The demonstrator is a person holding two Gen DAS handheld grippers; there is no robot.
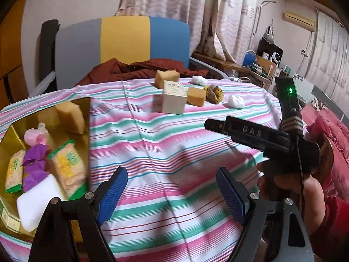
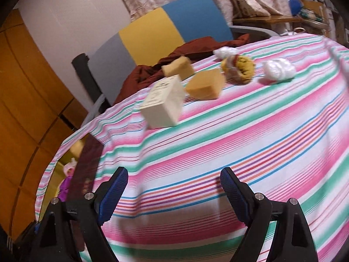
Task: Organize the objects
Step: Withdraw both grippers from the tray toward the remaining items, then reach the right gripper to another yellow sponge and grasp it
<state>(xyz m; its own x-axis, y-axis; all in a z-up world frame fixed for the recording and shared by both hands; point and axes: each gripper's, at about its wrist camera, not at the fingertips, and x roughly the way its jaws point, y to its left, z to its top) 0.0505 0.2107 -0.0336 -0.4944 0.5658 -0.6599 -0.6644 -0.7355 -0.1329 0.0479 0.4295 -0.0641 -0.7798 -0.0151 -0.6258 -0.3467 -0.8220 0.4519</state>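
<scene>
At the left edge of the table, which is covered in a pink, green and white striped cloth, stands an open gold-lined cardboard box already holding a tan sponge, two green-edged packets, a purple wrapper, a pink plastic piece and a white block. To its right, both grippers hang over bare cloth at the near edge: the left gripper is released, its blue-padded jaws apart with nothing between them, and the right gripper is likewise spread wide and empty (its black body, marked DAS, shows at the right of the left wrist view).

The things left to sort lie well ahead of both, toward the far edge. From left to right: a cream square cardboard carton standing upright, a tan sponge block behind it, a second tan sponge block just beside the carton, a yellow and brown patterned fabric bundle, and a white crumpled plastic wad. The carton looks nearest, lying slightly left of the right gripper's line, so I judge the right hand better placed for it.
</scene>
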